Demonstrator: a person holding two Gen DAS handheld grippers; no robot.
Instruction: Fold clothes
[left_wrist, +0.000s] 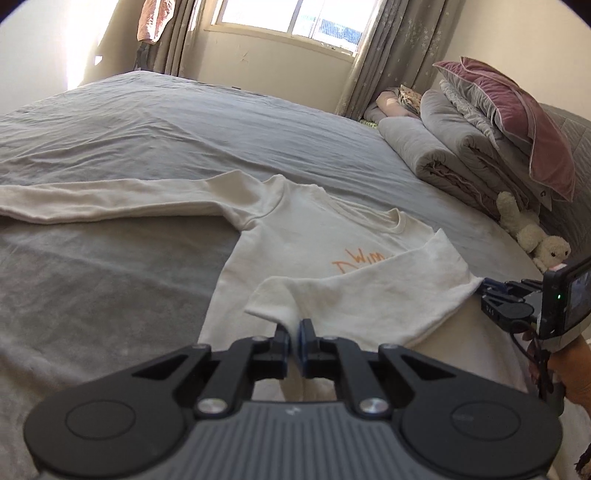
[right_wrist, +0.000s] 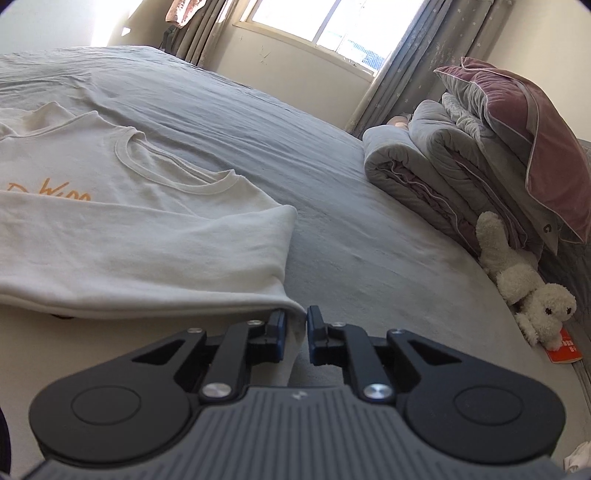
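Observation:
A cream long-sleeved shirt (left_wrist: 303, 236) with orange lettering lies front up on the grey bed (left_wrist: 184, 122). One sleeve (left_wrist: 110, 201) stretches out to the left. The other sleeve lies folded across the chest over the lettering. My left gripper (left_wrist: 295, 326) is shut on a raised fold of the shirt's near edge. In the right wrist view the shirt (right_wrist: 110, 229) fills the left side, and my right gripper (right_wrist: 295, 319) is shut on its near right corner. The right gripper (left_wrist: 484, 290) also shows at the right edge of the left wrist view, pinching that same corner.
Folded grey quilts (left_wrist: 443, 147) with a pink pillow (left_wrist: 517, 118) on top are stacked at the right of the bed. A cream plush toy (left_wrist: 532, 232) lies beside them, with an orange book (right_wrist: 563, 350) near it. A window and curtains stand behind the bed. A hand (left_wrist: 569, 373) holds the right gripper.

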